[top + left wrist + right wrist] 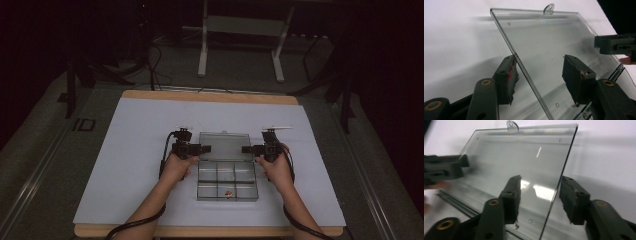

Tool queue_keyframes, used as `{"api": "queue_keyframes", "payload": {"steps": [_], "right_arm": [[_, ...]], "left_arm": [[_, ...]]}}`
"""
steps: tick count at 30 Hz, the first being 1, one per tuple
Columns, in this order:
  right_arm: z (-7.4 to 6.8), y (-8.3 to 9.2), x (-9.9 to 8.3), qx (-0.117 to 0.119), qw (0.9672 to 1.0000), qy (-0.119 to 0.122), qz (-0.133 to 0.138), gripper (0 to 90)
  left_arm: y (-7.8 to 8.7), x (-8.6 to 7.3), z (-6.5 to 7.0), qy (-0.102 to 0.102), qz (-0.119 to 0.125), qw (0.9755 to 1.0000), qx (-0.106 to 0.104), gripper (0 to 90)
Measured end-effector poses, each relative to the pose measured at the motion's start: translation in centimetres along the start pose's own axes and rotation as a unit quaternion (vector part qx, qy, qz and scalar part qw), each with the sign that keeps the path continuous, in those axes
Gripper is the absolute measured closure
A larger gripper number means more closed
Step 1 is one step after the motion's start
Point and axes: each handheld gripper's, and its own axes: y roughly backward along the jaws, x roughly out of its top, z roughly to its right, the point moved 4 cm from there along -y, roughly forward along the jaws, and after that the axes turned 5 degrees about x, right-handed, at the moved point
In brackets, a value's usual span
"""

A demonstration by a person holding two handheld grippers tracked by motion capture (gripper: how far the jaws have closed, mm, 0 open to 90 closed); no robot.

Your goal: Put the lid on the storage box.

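Note:
A clear plastic compartment box (227,199) lies on the white mat, and its lid (225,142) is swung up and back. My left gripper (205,148) reaches in from the left and straddles the lid's left edge (524,72). Its left pad sits close beside that edge and the right pad (576,77) stands well clear, so it is open. My right gripper (246,149) straddles the lid's right edge (559,185) the same way, open, with a gap at each pad. A small brownish item (228,193) lies in a front compartment.
The white mat (135,150) covers a wooden table whose edge (210,231) runs along the front. A white table frame (240,45) stands on the dark floor beyond. The lid's hanging tab (549,8) points away from me.

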Motion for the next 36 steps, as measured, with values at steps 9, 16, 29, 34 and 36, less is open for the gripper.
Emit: {"api": "queue_keyframes", "payload": {"steps": [9,16,29,34,36], "right_arm": [[-1.4,1.2,0.0,-0.026,0.9979,0.048,0.035,58.0],[-2.1,2.2,-0.2,-0.043,0.9939,0.085,0.056,63.9],[-2.8,3.3,-0.7,-0.053,0.9878,0.127,0.072,67.1],[-3.0,3.7,-1.0,-0.051,0.985,0.144,0.08,65.4],[-3.0,3.9,-1.2,-0.046,0.9846,0.145,0.086,65.4]], "left_arm": [[1.2,0.4,1.1,-0.056,0.032,0.9977,0.023,51.0],[2.4,0.4,1.7,-0.088,0.057,0.9936,0.042,58.3],[3.6,0.4,2.2,-0.12,0.085,0.9883,0.043,64.4],[4.0,0.3,2.4,-0.127,0.09,0.9871,0.039,64.2],[4.2,0.2,2.5,-0.131,0.093,0.9863,0.037,64.2]]}}
